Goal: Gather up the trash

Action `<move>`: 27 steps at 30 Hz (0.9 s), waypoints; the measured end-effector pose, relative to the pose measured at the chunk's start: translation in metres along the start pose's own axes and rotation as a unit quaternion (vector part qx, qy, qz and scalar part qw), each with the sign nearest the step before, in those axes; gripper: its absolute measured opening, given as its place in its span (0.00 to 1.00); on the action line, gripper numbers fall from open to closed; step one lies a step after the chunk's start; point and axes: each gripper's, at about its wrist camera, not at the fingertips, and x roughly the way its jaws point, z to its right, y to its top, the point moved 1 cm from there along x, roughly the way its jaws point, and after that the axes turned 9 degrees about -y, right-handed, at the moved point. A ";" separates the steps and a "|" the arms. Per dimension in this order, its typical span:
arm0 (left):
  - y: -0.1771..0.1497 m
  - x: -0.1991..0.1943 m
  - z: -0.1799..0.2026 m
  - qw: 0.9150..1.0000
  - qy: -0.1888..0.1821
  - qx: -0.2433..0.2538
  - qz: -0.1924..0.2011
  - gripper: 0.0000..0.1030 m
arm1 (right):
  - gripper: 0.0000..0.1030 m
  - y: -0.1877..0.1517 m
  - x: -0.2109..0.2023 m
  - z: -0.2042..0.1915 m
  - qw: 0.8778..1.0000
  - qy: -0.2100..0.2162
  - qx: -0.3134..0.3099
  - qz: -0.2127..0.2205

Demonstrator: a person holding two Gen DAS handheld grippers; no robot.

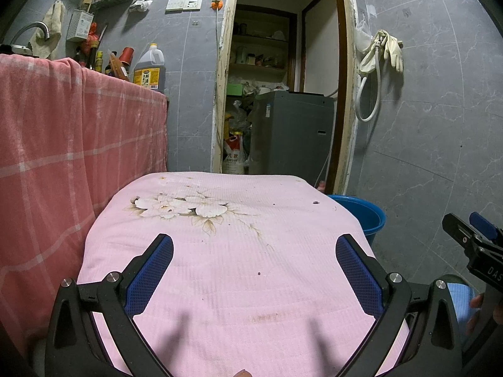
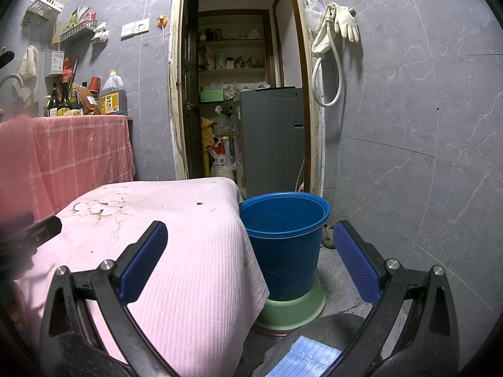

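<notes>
A low table under a pink flowered cloth [image 1: 226, 251] fills the left wrist view; small dark crumbs [image 1: 315, 202] lie on it. My left gripper [image 1: 254, 248] is open and empty above the cloth. My right gripper [image 2: 250, 235] is open and empty, over the table's right edge [image 2: 239, 220] and a blue bucket [image 2: 284, 238]. The bucket stands on a green basin [image 2: 295, 311] on the floor right of the table; its rim shows in the left wrist view [image 1: 364, 213]. The right gripper shows at the left wrist view's right edge [image 1: 471, 232].
A counter draped in a pink checked cloth [image 1: 63, 144] stands left, with bottles and an oil jug [image 1: 150, 67]. An open doorway behind shows a grey appliance [image 1: 292, 132] and shelves. Grey tiled wall on the right with hanging gloves [image 1: 389, 48]. Blue lined paper [image 2: 308, 358] lies low right.
</notes>
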 end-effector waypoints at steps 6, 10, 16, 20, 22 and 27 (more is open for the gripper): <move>0.001 0.000 0.001 1.000 0.001 0.001 0.001 0.98 | 1.00 0.000 0.000 0.000 1.000 0.000 0.000 0.000; 0.000 0.000 0.001 1.000 0.001 0.001 0.000 0.98 | 1.00 0.000 0.000 0.000 1.000 0.000 0.000 0.000; 0.001 0.000 0.001 1.000 0.001 0.002 0.000 0.98 | 1.00 0.000 0.000 0.000 1.000 0.000 0.000 0.000; 0.001 0.000 0.002 1.000 0.001 0.000 0.000 0.98 | 1.00 0.000 0.000 0.000 1.000 0.000 0.001 0.000; -0.001 0.000 0.002 1.000 0.001 -0.001 0.000 0.98 | 1.00 0.000 0.000 0.000 1.000 0.000 0.000 0.000; -0.004 0.001 0.003 1.000 0.011 0.001 -0.001 0.98 | 1.00 0.000 0.000 0.000 1.000 0.000 0.001 0.000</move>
